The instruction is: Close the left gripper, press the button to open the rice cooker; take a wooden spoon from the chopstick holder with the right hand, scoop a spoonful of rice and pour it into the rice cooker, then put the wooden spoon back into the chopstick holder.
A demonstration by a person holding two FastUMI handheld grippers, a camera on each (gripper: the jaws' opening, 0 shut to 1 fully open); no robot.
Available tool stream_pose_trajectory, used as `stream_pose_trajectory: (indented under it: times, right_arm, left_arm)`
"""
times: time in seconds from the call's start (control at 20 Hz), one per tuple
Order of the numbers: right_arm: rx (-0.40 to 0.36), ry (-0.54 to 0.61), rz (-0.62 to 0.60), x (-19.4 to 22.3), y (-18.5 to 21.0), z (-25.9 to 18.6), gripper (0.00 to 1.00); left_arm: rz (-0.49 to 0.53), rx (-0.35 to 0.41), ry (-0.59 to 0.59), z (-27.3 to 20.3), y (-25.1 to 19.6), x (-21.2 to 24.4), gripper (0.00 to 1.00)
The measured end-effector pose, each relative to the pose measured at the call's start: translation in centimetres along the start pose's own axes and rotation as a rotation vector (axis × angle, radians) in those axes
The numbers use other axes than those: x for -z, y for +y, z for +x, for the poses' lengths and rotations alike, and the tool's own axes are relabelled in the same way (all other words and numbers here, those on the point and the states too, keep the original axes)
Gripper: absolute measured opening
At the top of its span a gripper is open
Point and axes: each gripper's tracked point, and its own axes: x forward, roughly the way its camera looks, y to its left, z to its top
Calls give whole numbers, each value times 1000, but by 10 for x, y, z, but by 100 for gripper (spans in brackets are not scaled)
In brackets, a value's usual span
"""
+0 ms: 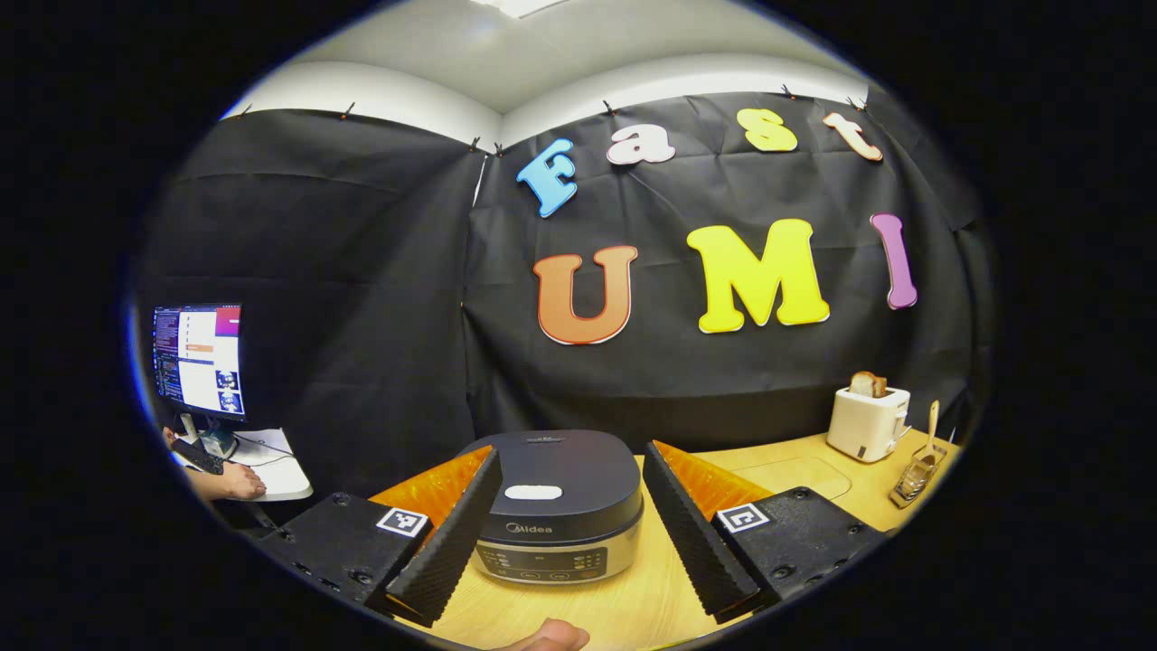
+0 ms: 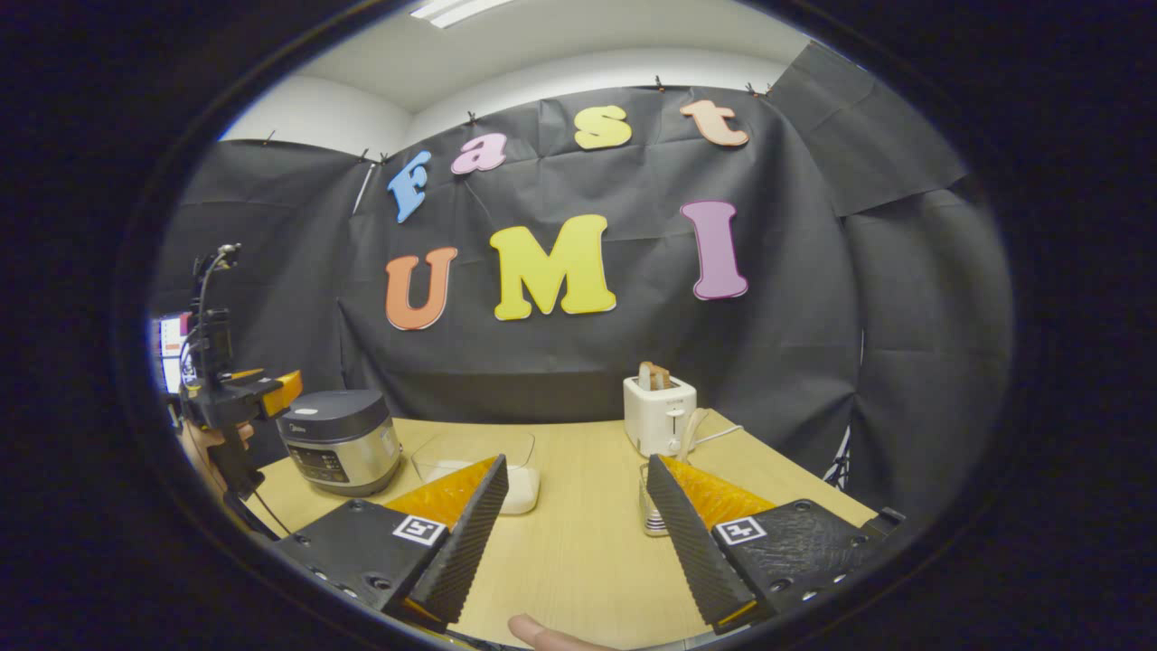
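Observation:
The dark rice cooker (image 1: 551, 506) stands shut in the left gripper view, its white lid button (image 1: 533, 493) facing up. My left gripper (image 1: 571, 452) is open, one finger on each side of the cooker and not touching it. At the far right, a wooden spoon (image 1: 932, 423) stands in the chopstick holder (image 1: 915, 479). In the right gripper view my right gripper (image 2: 577, 463) is open over the table with nothing between its fingers. A glass bowl of rice (image 2: 493, 470) lies beyond its left finger. The holder (image 2: 653, 511) is partly hidden behind its right finger. The cooker (image 2: 339, 438) and left gripper (image 2: 244, 389) are far left.
A white toaster (image 1: 868, 420) holding toast stands at the back right of the wooden table (image 2: 578, 542), and again behind the holder as toaster (image 2: 660, 411). A monitor (image 1: 199, 357) sits at the far left, with a person's hand (image 1: 230, 479) at a keyboard.

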Motion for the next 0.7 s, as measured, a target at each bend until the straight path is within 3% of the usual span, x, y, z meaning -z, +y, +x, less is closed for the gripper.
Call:
stream_pose_trajectory:
  times: [0.1, 0.3, 0.7]
  right_arm:
    - [7, -19, 6, -11, -3, -12, 92]
    - [36, -57, -9, -26, -13, -34, 92]
    - [12, -43, -48, -16, 0, -46, 95]
  left_arm:
    - [-22, 37, -23, -25, -12, -5, 99]
    - [-12, 83, 58, -65, -27, 19, 100]
    - [-123, 61, 175, -84, -29, 53, 100]
